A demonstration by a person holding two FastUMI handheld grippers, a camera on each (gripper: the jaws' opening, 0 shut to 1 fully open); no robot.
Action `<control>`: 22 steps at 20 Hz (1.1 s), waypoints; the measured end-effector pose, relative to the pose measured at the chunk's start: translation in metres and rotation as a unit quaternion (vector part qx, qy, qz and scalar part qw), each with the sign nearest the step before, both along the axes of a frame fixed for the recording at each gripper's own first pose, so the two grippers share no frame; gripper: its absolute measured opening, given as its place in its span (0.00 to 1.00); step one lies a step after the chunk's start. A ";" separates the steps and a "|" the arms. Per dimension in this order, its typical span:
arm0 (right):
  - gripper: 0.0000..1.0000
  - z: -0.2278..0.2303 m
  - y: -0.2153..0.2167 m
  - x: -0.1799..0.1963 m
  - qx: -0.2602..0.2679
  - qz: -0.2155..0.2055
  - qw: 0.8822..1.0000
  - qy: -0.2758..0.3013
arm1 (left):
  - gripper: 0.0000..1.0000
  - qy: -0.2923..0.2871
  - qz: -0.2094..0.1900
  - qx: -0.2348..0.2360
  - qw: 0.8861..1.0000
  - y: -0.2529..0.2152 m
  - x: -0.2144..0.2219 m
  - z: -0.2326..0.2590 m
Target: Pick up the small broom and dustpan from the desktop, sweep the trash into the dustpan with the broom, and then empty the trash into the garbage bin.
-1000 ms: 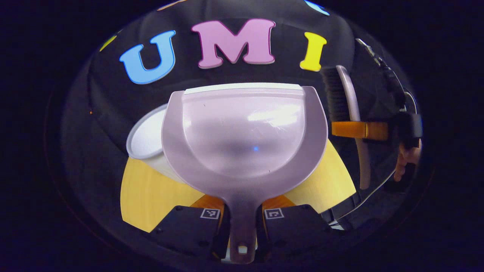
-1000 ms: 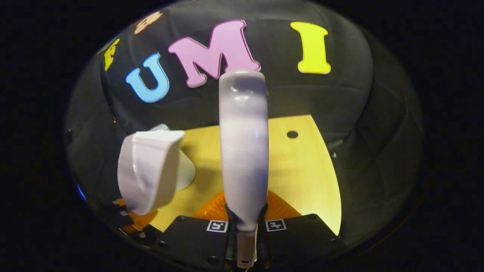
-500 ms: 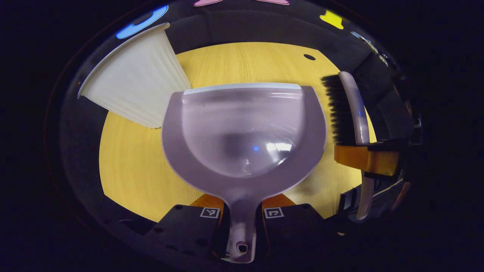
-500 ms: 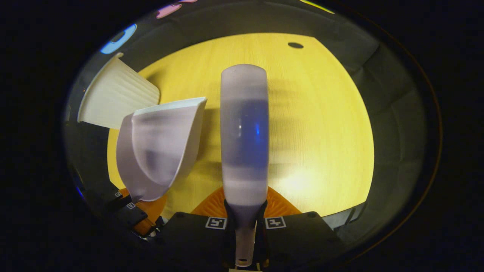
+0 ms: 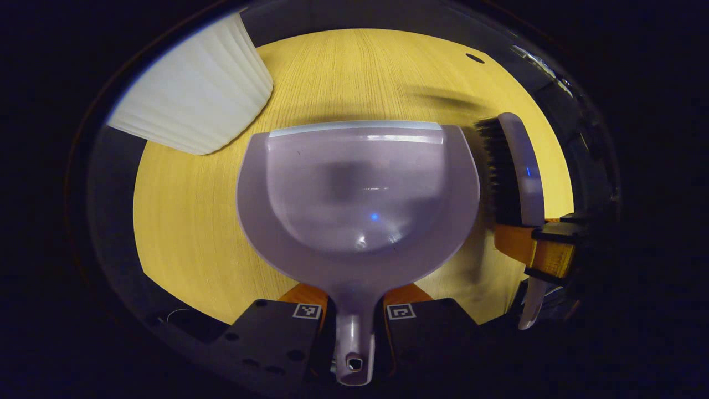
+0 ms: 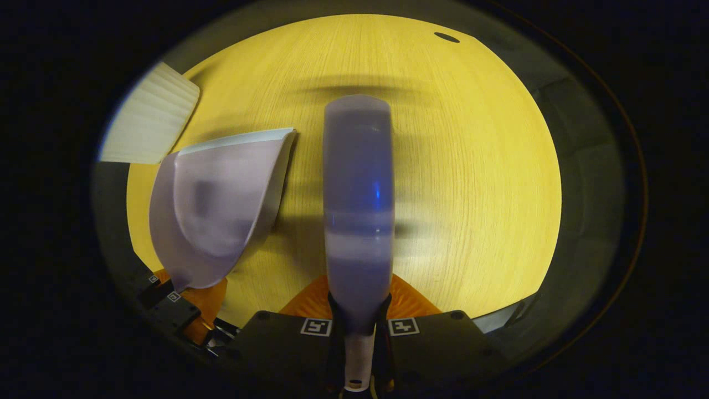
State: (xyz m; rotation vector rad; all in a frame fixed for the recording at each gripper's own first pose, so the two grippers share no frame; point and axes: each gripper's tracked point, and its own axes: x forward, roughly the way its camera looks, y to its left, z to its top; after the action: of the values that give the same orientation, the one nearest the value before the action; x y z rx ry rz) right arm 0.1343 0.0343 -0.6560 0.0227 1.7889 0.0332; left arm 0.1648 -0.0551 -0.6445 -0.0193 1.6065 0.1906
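Landmark: dustpan.

- Garbage bin (image 5: 188, 105): up and left of dustpan, on desktop (image 5: 183, 221).
- Dustpan (image 5: 357, 188): over desktop, pan looks bare, no trash seen in it.
- Left gripper (image 5: 354, 321): clamped tight on dustpan handle.
- Broom (image 5: 512, 166): just right of dustpan, bristles face it.
- Right gripper (image 6: 360, 332): squeezing broom handle.
- No trash seen on desktop.
- Guess: pickup done; sweep and dump maybe done too, cannot tell.

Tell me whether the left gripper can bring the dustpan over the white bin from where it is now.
Probably yes. The left gripper has its jaws shut on the dustpan handle, and the bin stands just ahead to its left, with only bare desktop between. The broom is off to the other side.
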 end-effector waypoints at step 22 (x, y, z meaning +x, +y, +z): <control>1.00 0.013 -0.002 -0.013 -0.016 -0.006 0.999 0.041 | 0.85 0.076 -0.022 -0.009 0.997 -0.012 -0.023 0.003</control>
State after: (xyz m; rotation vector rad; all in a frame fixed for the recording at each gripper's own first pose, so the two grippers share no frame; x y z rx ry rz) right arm 0.1209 0.0327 -0.6430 0.0130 1.8700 -0.0051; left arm 0.1423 -0.0673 -0.6414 0.0169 1.7579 0.1451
